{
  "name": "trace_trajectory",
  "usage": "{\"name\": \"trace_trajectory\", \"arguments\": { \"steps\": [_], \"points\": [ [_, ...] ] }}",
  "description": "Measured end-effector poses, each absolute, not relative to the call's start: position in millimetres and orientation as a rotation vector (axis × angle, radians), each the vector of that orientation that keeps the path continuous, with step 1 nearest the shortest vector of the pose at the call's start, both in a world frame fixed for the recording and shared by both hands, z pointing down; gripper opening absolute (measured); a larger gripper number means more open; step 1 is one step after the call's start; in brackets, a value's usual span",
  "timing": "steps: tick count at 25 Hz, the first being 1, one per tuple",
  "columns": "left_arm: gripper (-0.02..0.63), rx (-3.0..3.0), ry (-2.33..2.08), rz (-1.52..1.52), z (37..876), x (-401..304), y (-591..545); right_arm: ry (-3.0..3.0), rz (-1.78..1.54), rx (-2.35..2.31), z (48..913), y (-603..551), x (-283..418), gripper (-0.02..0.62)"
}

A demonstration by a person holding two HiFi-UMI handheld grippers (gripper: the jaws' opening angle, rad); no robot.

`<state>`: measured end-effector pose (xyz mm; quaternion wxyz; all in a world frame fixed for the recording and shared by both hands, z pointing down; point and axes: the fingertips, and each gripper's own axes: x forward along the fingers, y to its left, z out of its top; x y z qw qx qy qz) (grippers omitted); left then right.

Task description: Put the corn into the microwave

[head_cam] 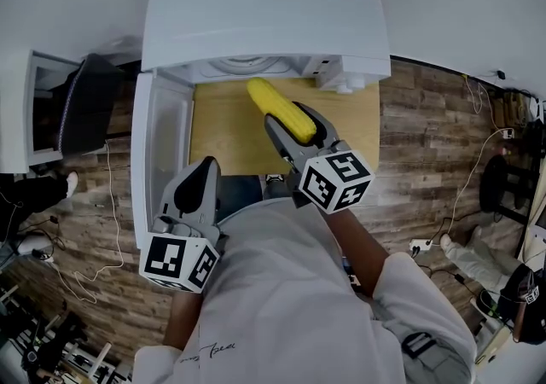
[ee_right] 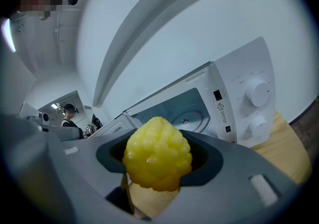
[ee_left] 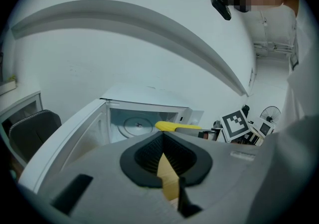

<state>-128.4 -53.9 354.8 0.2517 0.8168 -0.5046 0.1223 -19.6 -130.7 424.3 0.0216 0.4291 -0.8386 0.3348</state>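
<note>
A yellow corn cob [head_cam: 280,107] is clamped lengthwise in my right gripper [head_cam: 290,123], which is shut on it above the wooden table [head_cam: 220,148]. The cob's tip points at the white microwave [head_cam: 256,7], just in front of its open mouth. The microwave door [head_cam: 160,160] hangs open to the left. In the right gripper view the corn [ee_right: 157,153] fills the jaws, with the oven cavity and glass turntable [ee_right: 187,117] behind. My left gripper [head_cam: 205,169] is shut and holds nothing, low beside the door. From the left gripper view, the corn [ee_left: 177,126] shows before the cavity.
The microwave's two knobs [ee_right: 255,92] sit on its right panel. A dark chair [head_cam: 85,105] and a white cabinet [head_cam: 34,109] stand left of the table. Cables and a power strip [head_cam: 422,246] lie on the wood floor at right. A person [ee_right: 70,116] stands far back.
</note>
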Motion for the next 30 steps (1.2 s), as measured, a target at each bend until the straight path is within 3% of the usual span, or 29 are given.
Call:
{"name": "trace_trajectory", "arguments": {
  "steps": [30],
  "points": [
    [-0.011,2.190,-1.359,0.367,363,-151,-67,-2.483,0.993,1.389,474,-192,-45,0.261]
  ]
}}
